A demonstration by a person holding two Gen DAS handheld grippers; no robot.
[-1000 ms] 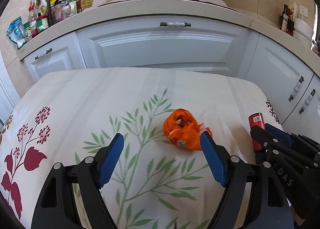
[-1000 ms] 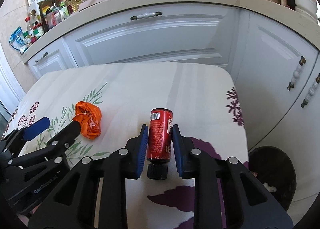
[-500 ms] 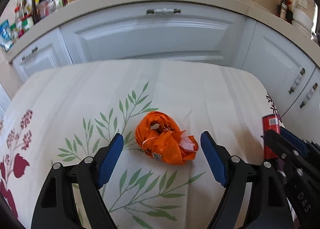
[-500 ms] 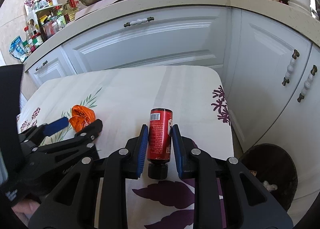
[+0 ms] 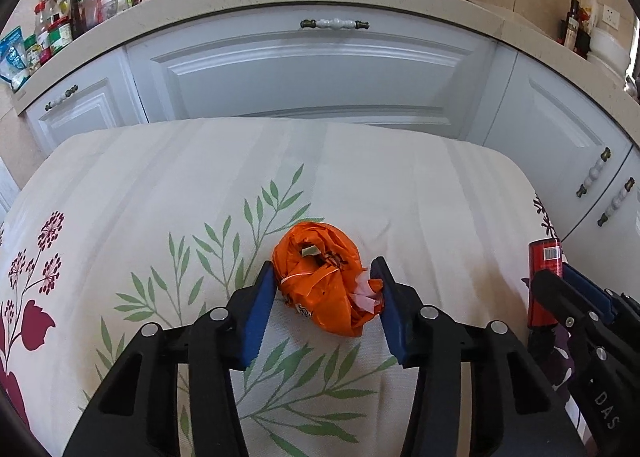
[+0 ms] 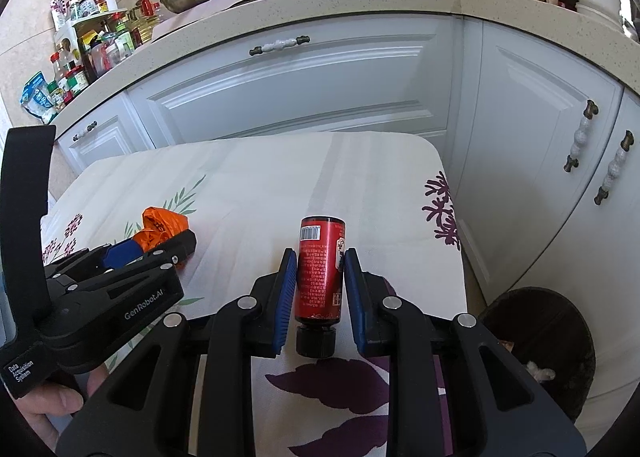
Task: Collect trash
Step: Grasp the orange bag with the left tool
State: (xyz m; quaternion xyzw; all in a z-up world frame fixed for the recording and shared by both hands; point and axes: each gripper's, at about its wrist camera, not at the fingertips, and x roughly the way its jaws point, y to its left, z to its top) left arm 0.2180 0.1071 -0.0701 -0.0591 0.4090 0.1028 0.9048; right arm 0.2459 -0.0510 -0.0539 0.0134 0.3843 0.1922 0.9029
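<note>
Both grippers on trash at the table.
We had the left gripper just closing onto the orange bag on the tablecloth; the right gripper clamped the red bottle.

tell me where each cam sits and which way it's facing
Left wrist: rides the left gripper, angled down along its blue fingers at the orange bag between them, jaws just closing; right gripper at the edge.
Right wrist: rides the right gripper, looking down at the red bottle it clamps; left gripper and a hand show.
Shared: floral tablecloth, white cabinets, bag, bottle.
</note>
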